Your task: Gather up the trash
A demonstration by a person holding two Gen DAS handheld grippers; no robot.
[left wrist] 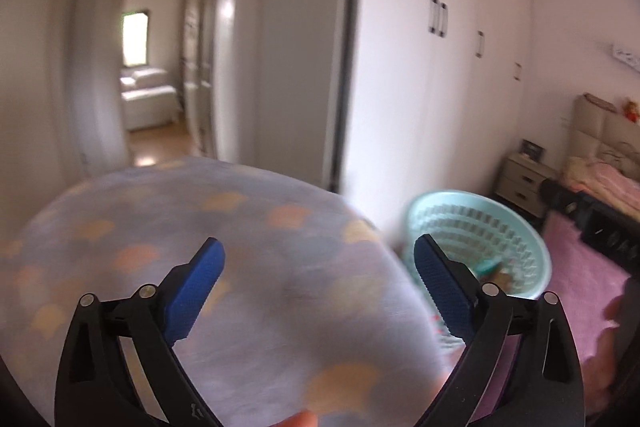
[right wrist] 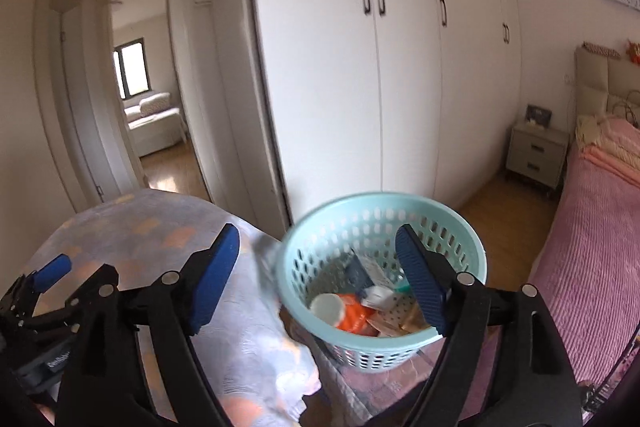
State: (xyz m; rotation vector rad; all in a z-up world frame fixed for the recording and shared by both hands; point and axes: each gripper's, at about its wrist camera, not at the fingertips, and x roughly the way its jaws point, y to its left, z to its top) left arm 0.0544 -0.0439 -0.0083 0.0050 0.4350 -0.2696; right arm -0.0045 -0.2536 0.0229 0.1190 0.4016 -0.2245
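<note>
A teal perforated basket [right wrist: 380, 347] stands beside the pink bed and holds trash: an orange wrapper [right wrist: 352, 315], a white round lid [right wrist: 326, 305] and crumpled paper packs [right wrist: 376, 287]. My right gripper [right wrist: 318, 229] hovers just above and in front of the basket's rim, open, with nothing between its blue pads. My left gripper [left wrist: 318, 241] is open too and empty, over a rounded lavender cloth with orange shapes [left wrist: 180, 227]. The basket [left wrist: 480, 227] lies to its right. One of the left gripper's blue pads [right wrist: 52, 273] shows at the lower left of the right wrist view.
White wardrobe doors [right wrist: 400, 67] fill the wall behind the basket. A grey nightstand [right wrist: 538, 155] stands by the pink bed [right wrist: 600, 247]. An open doorway [right wrist: 152, 107] at the left leads to another room with a sofa. Wooden floor runs between wardrobe and bed.
</note>
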